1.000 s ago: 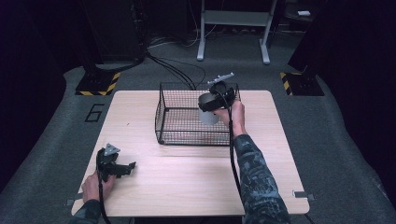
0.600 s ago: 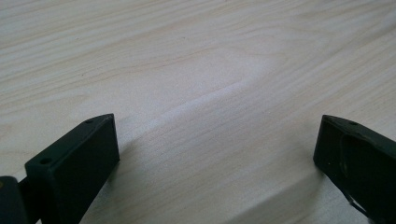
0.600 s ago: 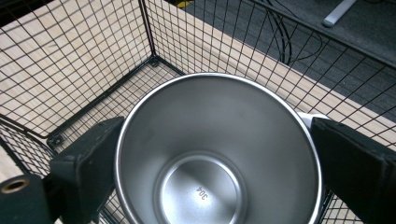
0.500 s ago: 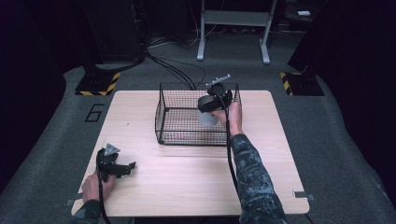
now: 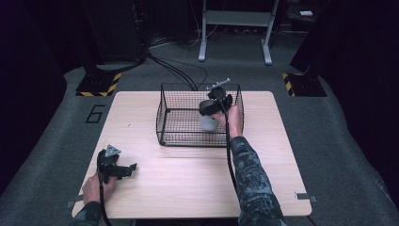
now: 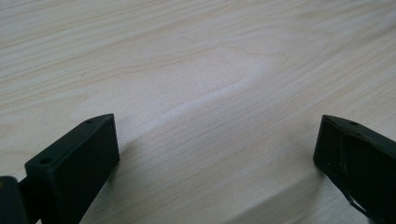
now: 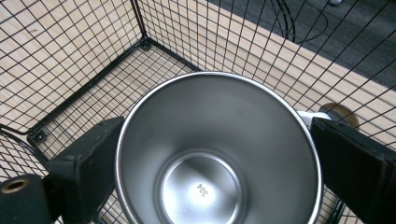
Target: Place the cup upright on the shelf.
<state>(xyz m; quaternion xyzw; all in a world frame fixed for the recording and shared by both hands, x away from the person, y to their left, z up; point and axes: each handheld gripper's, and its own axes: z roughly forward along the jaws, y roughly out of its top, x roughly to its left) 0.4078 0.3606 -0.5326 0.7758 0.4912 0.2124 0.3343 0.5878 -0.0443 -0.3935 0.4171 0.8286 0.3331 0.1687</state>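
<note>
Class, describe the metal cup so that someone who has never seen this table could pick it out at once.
Start at the black wire basket standing at the far middle of the wooden table. Inside its right half, the right tool grips a steel cup between its jaws. It is the one shiny, round, open-topped thing there, with "304" stamped on its inner base.

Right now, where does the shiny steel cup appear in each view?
High view: the shiny steel cup sits right of centre, inside the black wire basket, under the right gripper.
Left gripper view: not in it.
Right gripper view: cup at centre, between the jaws.
Shared landmark: the basket.
</note>
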